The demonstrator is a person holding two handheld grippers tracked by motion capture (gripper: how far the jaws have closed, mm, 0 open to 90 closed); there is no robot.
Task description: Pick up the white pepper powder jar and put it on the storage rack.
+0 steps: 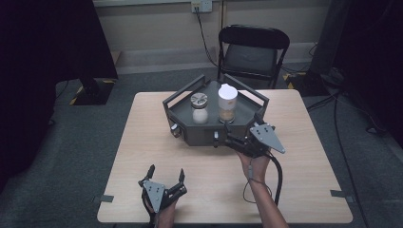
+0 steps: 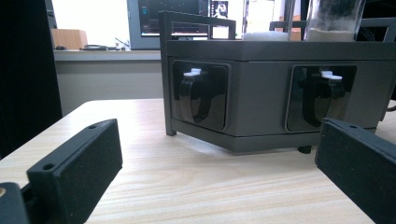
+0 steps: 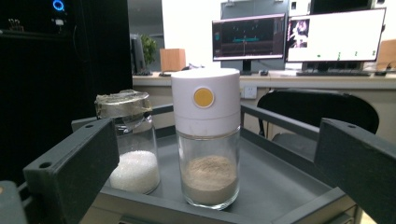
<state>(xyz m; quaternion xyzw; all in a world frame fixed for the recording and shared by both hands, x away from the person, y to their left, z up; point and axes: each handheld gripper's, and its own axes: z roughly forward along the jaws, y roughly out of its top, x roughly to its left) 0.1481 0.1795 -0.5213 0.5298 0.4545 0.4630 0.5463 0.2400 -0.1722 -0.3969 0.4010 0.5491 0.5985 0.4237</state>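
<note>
White-capped glass jar of tan powder (image 3: 207, 140) stands ahead between my gaping right tongs (image 3: 210, 186), lined up for grasping; left tongs (image 1: 166, 179) idle, spread.

Tray (image 3: 289, 128): dark grey. Grinder (image 3: 206, 135): white cap, yellow dot, tan powder. Jar (image 3: 131, 144): clear, white grains. Table (image 1: 157, 142): light woodgrain.

Folding chair (image 1: 253, 50): black, on the floor beyond the table's far edge. Wall socket (image 1: 201, 5): behind the chair, with a cable (image 1: 203, 35) hanging down. Monitors (image 3: 299, 35): two, lit, on a desk (image 3: 327, 79) in the background. Tape marks (image 1: 341, 194): grey, at the table's near corners.
</note>
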